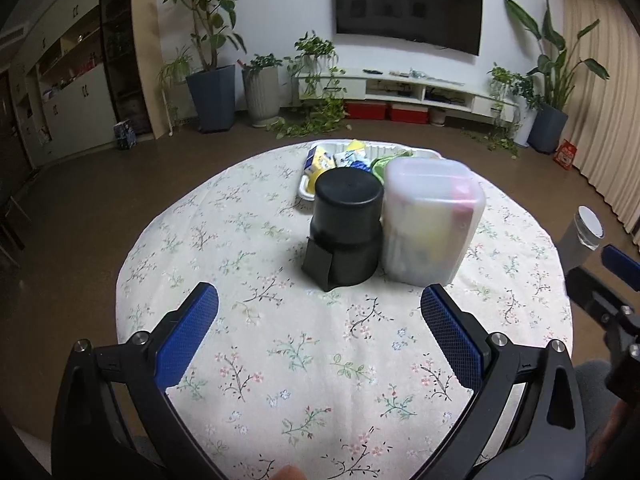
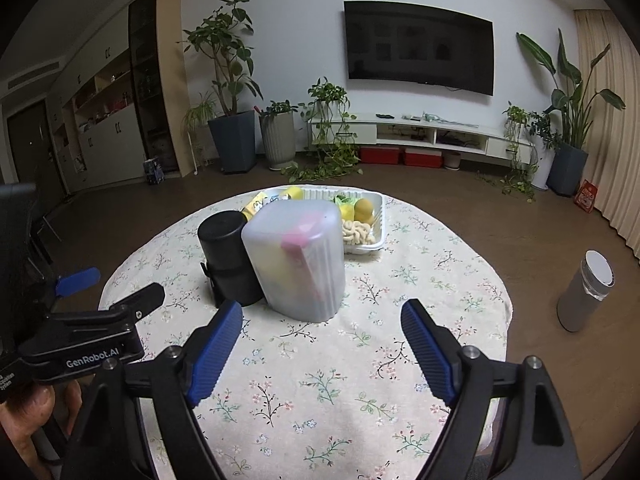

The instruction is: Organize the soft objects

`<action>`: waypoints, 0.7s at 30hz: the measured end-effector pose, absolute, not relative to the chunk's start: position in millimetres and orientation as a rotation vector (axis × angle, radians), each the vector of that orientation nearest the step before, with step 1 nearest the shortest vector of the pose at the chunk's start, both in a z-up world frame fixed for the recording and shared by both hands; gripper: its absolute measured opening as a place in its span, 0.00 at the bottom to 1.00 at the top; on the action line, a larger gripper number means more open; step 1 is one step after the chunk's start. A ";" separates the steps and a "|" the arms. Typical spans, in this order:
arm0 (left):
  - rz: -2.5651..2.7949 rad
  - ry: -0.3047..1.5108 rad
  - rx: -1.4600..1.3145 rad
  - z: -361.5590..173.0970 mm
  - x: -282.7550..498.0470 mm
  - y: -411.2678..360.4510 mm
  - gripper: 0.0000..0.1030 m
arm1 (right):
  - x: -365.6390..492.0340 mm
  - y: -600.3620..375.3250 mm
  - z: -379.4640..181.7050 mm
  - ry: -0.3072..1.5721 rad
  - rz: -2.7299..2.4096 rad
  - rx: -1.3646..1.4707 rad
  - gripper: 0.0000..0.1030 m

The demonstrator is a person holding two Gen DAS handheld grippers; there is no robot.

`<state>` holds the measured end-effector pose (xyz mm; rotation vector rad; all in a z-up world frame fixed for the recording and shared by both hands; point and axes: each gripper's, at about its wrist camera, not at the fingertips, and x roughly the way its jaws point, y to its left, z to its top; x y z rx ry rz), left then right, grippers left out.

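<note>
Nearest the cameras, both claws hover low over the front of the round desk [image 1: 248,360] with its floral cloth. The left claw [image 1: 320,304] stands wide open with nothing between its blue pads, and so does the right claw [image 2: 322,320]; neither touches anything.

Just past the fingertips, in the middle of the desk, two containers stand side by side and touching or nearly so. The black cylindrical container [image 1: 346,228] on the left looks closed, with a small flap at its foot. To its right stands the frosted translucent box [image 2: 298,258], its lid on; through its walls blurred pink and yellow shapes show, so some items seem already packed inside, though what they are cannot be told.

Behind both containers lies a white ribbed tray [image 2: 378,224] that holds the loose soft things: a yellow plush fruit [image 2: 363,209], a pale knotted piece [image 2: 357,233], something green, and small printed packets [image 1: 320,160] on its left side.

The job looks partly done. The tray's contents seem to be what is left to sort, and getting them stowed will probably mean opening a container first. Off the desk to the right stands a grey bottle [image 2: 586,290] with a white cap.
</note>
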<state>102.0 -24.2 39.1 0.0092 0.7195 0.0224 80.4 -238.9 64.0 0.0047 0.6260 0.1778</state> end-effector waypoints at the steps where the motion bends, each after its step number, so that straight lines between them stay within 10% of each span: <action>1: 0.031 0.723 0.012 38.5 102.2 -24.4 1.00 | 80.0 -239.6 65.0 0.622 0.171 0.005 0.81; 21: 0.048 0.703 -0.024 32.0 103.9 -22.4 1.00 | 78.3 -227.6 45.7 0.650 0.134 -0.006 0.82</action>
